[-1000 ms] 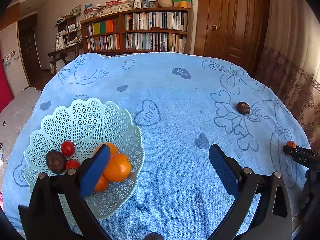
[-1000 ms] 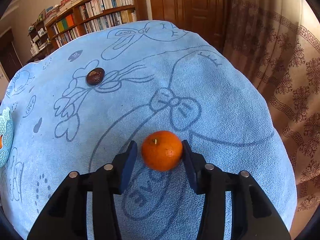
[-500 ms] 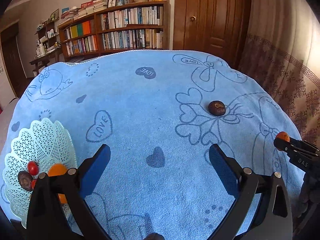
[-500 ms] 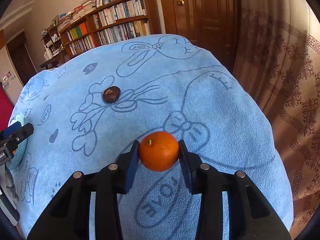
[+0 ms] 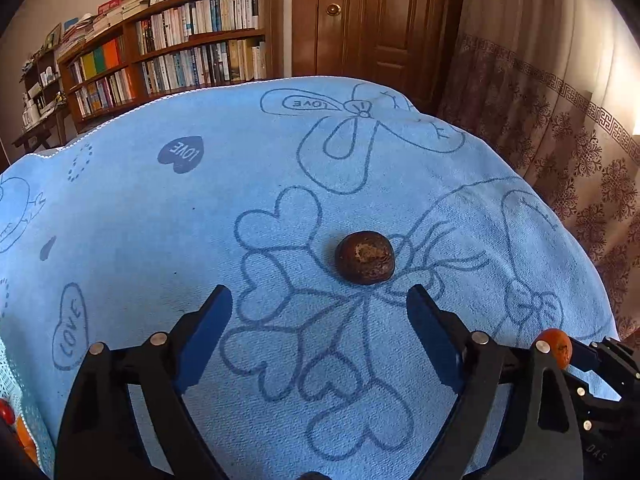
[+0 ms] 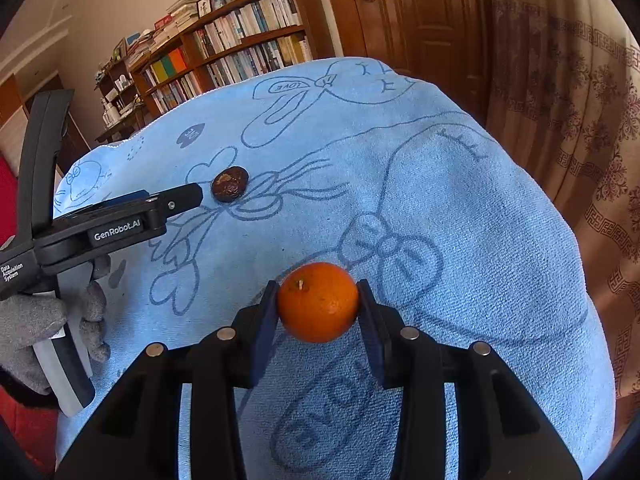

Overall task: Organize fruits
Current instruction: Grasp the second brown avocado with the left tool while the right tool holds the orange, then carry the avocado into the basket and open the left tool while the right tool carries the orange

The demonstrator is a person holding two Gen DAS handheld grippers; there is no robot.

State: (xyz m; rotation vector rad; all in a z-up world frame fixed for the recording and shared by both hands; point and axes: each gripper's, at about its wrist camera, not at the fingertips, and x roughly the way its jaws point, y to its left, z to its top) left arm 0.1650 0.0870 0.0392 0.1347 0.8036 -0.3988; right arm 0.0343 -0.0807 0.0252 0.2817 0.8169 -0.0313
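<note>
Blue towel (image 5: 168, 240), left gripper (image 5: 320, 312) now nearing dark fruit (image 5: 365, 257)

A: Can you see the whole basket (image 5: 9, 376)?

B: No. Only a thin strip of it shows, past the corner of the blue towel (image 5: 168, 240). The picture's edge cuts the rest off.

A: What is inside it?

B: A bit of something red (image 5: 5, 411) and a bit of something orange (image 5: 25, 436). Too little shows to tell what they are.

A: And the orange (image 5: 554, 342) on the other side of the towel?

B: The left gripper's (image 5: 320, 308) black frame hides most of it.

A: Can you read the books on the shelf (image 6: 240, 40) behind the towel?

B: No, too small.

A: The gloved hand (image 6: 44, 332)?

B: The edge cuts it off.
</note>
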